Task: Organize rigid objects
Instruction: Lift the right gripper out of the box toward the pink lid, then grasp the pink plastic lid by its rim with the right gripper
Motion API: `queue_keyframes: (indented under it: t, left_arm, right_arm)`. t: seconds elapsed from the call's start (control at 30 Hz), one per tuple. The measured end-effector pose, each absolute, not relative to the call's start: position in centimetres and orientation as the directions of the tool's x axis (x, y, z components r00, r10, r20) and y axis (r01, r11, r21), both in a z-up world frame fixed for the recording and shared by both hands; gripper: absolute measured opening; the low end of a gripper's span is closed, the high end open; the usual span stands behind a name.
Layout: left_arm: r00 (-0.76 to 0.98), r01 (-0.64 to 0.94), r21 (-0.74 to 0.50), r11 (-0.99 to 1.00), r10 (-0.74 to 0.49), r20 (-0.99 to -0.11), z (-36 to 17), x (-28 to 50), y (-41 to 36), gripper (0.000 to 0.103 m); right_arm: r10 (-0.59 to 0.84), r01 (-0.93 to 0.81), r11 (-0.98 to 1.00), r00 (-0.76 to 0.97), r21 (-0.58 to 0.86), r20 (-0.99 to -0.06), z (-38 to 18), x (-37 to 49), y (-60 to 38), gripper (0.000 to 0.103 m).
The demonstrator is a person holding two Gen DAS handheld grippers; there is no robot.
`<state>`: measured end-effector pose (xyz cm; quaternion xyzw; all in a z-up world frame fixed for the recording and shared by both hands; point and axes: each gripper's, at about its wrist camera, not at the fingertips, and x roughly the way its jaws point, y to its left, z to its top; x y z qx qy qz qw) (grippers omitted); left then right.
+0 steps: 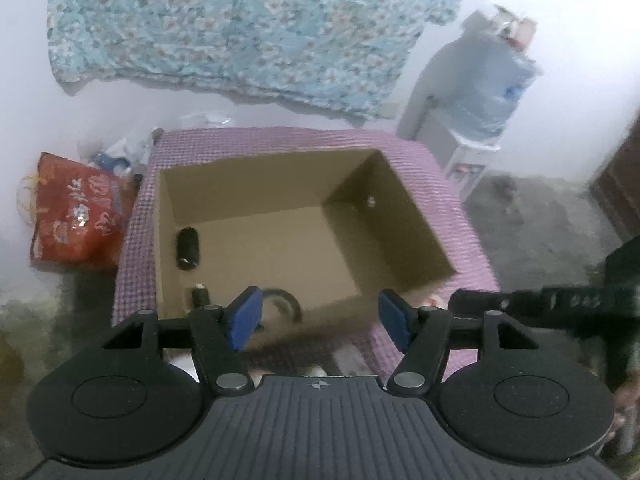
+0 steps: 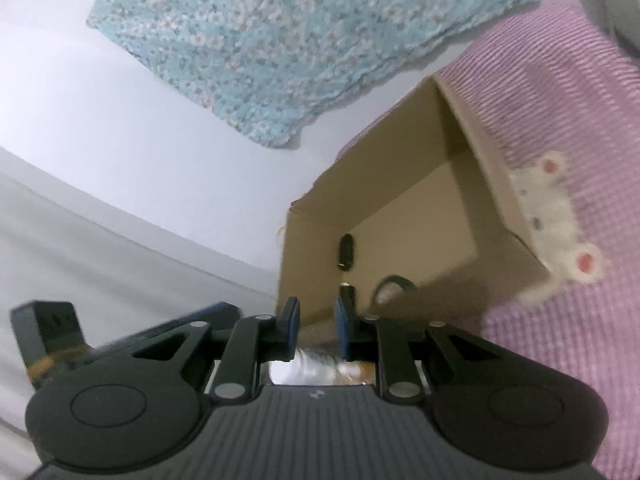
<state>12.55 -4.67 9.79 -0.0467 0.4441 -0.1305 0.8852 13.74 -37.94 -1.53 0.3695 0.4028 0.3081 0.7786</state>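
Observation:
An open cardboard box stands on a pink checked cloth. Inside lie a black cylinder, a small dark item with a white tip and a dark ring near the front wall. My left gripper is open and empty above the box's front edge. In the right wrist view the box appears tilted, with the black cylinder and ring inside. My right gripper has its jaws narrowly apart with nothing between the pads; a clear bottle-like thing lies just behind them.
A red printed bag stands left of the cloth. A blue floral fabric hangs on the wall behind. A wrapped water dispenser stands back right. A white plush toy lies on the cloth beside the box.

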Motion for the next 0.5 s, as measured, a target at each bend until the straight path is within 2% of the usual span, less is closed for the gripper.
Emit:
queue_keyframes:
  t: [0.07, 0.13, 0.2, 0.37, 0.5]
  left_arm:
    - [0.566, 0.195, -0.209, 0.958, -0.284, -0.774, 9.5, 11.5, -4.6, 0.067]
    - [0.556, 0.190, -0.197, 0.962, -0.271, -0.786, 8.5, 10.4, -4.6, 0.067]
    - [0.530, 0.188, -0.168, 0.968, -0.244, -0.812, 6.8, 9.4, -4.9, 0.067]
    - [0.399, 0.193, -0.115, 0.975, -0.185, -0.898, 1.0, 8.4, -5.7, 0.067]
    - [0.327, 0.216, -0.089, 0.972, -0.158, -0.932, -3.0, 8.3, -6.2, 0.067]
  right_arm:
    - [0.757, -0.180, 0.567, 0.499, 0.804, -0.422, -1.9, 11.9, -38.3, 0.022]
    - [0.742, -0.171, 0.594, 0.495, 0.786, -0.453, -2.4, 10.4, -37.8, 0.028]
    - [0.733, -0.165, 0.620, 0.472, 0.767, -0.491, -3.1, 9.6, -36.9, 0.042]
    - [0.671, -0.169, 0.718, 0.424, 0.675, -0.608, -5.2, 9.2, -33.8, 0.043]
    - [0.664, -0.178, 0.739, 0.362, 0.650, -0.654, -7.0, 9.0, -31.0, 0.043]
